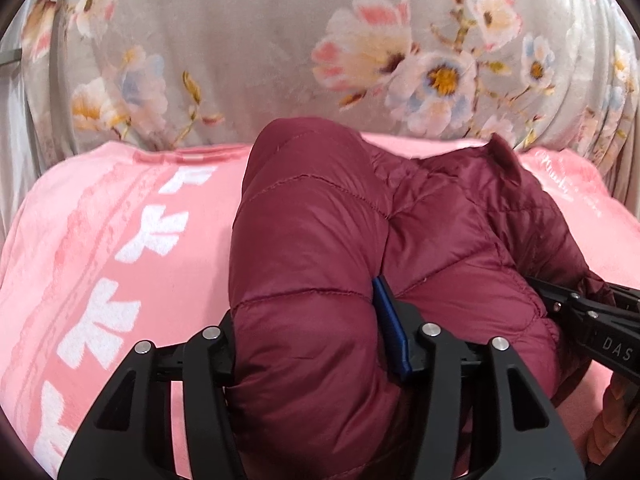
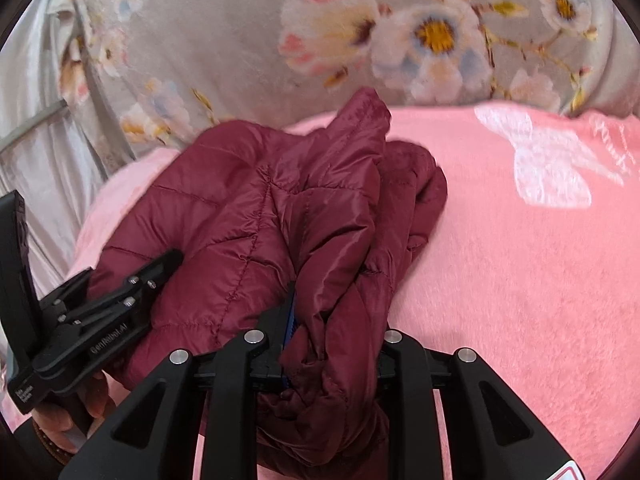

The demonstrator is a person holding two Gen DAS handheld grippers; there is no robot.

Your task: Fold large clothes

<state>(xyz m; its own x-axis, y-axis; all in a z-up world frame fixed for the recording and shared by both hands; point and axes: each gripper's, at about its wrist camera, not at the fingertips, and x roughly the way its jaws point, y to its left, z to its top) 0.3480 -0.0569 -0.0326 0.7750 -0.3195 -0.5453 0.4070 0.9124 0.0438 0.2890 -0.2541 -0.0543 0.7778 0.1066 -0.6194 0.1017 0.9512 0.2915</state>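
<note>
A maroon quilted puffer jacket (image 1: 460, 220) lies bunched on a pink blanket (image 1: 100, 240). My left gripper (image 1: 308, 320) is shut on a thick puffy fold at the jacket's near left side, and its blue pad (image 1: 390, 320) presses into the fabric. My right gripper (image 2: 336, 320) is shut on a crumpled bunch of the same jacket (image 2: 240, 200) at its near right edge. Each view shows the other gripper too: the right gripper (image 1: 560, 300) at the jacket's right, the left gripper (image 2: 160, 276) at its left. The fabric hides the inner fingertips.
The pink blanket (image 2: 520, 280) with white patterns spreads out on both sides of the jacket. A grey floral cloth (image 1: 240, 40) rises behind it like a backrest. A person's hand (image 2: 60, 420) holds the left gripper's handle at the lower left.
</note>
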